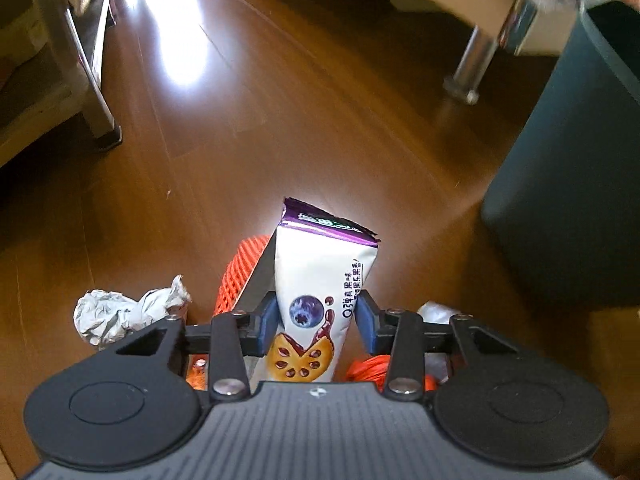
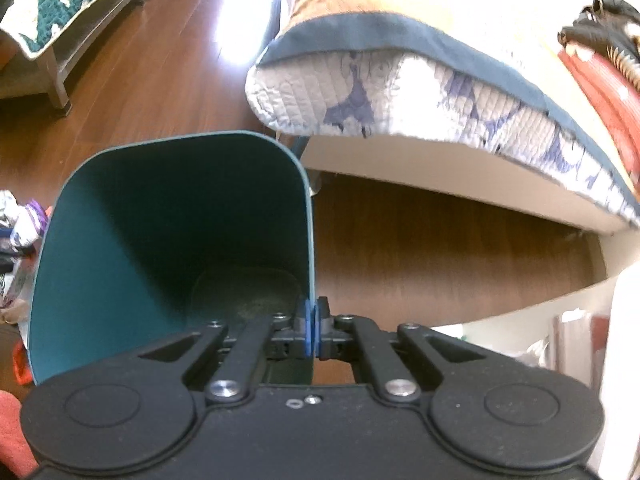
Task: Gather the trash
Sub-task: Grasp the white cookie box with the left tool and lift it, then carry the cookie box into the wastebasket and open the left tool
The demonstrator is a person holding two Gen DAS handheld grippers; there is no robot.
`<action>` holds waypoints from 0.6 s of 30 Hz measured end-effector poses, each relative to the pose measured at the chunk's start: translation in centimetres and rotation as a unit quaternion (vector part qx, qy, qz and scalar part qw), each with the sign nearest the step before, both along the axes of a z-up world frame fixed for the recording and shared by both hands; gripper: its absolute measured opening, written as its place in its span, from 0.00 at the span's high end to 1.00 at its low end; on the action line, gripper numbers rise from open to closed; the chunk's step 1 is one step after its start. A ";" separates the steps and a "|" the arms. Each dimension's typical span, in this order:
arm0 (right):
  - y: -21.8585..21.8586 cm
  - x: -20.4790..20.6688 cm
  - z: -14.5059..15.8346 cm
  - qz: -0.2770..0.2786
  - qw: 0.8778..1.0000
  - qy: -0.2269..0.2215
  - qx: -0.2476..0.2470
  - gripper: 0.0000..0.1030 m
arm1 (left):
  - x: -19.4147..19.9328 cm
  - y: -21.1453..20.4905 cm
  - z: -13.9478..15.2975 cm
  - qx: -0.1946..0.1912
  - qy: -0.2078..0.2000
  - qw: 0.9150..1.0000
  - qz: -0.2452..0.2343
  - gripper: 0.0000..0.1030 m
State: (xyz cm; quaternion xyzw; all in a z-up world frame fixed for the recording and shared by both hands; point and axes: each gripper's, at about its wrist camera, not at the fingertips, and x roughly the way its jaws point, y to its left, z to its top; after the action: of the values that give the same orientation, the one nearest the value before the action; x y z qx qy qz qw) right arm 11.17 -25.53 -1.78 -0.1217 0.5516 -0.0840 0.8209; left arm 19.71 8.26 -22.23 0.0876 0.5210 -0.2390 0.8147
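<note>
A white snack wrapper point(image 1: 316, 280) with a purple top and fruit pictures stands upright between the blue pads point(image 1: 267, 322) of my left gripper point(image 1: 316, 318), which is shut on it just above the wooden floor. Around it lie a crumpled paper ball point(image 1: 120, 314), an orange mesh piece point(image 1: 240, 272) and more orange scraps point(image 1: 372, 368). The dark teal bin point(image 1: 568, 200) stands to the right. In the right wrist view my right gripper point(image 2: 313, 322) is shut on the right rim of the bin point(image 2: 176, 216). The bin tilts with its mouth towards the camera, and its inside looks bare.
A bed with a quilt point(image 2: 400, 92) overhangs the floor beside the bin, on a metal leg point(image 1: 472, 64). A wooden bench point(image 1: 80, 80) under a green and white blanket point(image 2: 60, 0) stands at the left. More trash point(image 2: 20, 232) lies left of the bin.
</note>
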 end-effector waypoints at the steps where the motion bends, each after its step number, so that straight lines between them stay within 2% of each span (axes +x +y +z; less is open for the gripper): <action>1: 0.1 0.2 0.0 0.006 1.000 0.001 -0.002 0.99 | 0.0 0.0 0.9 -0.011 -0.001 1.000 0.002 0.62; 5: 0.5 0.9 -0.1 0.024 1.000 0.003 -0.011 0.99 | -0.2 -1.4 5.3 -0.065 -0.001 0.998 -0.007 0.62; 8: 0.6 1.1 0.0 0.031 0.999 0.006 -0.012 0.99 | -1.4 -2.6 10.7 -0.104 -0.038 0.993 -0.036 0.62; 11: 0.7 1.0 -0.2 0.041 0.999 0.009 -0.016 0.99 | -2.7 -3.4 16.6 -0.156 -0.080 0.982 -0.065 0.62; 13: 0.6 1.0 -0.2 0.041 0.999 0.011 -0.017 0.99 | -3.6 -4.4 20.5 -0.190 -0.107 0.971 -0.094 0.62; 16: 0.9 0.9 -0.2 0.046 0.999 0.012 -0.020 0.99 | -4.6 -7.3 23.5 -0.211 -0.114 0.961 -0.139 0.62; 18: 1.1 0.8 -0.2 0.046 0.999 0.014 -0.020 0.99 | -5.0 -9.8 23.5 -0.211 -0.101 0.958 -0.166 0.61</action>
State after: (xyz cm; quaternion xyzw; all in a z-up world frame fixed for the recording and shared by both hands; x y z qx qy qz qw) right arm 12.00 -24.45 -1.95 -0.1642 0.5554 -0.0554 0.8133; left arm 14.69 -1.59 1.31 0.0226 0.3516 -0.4650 0.8122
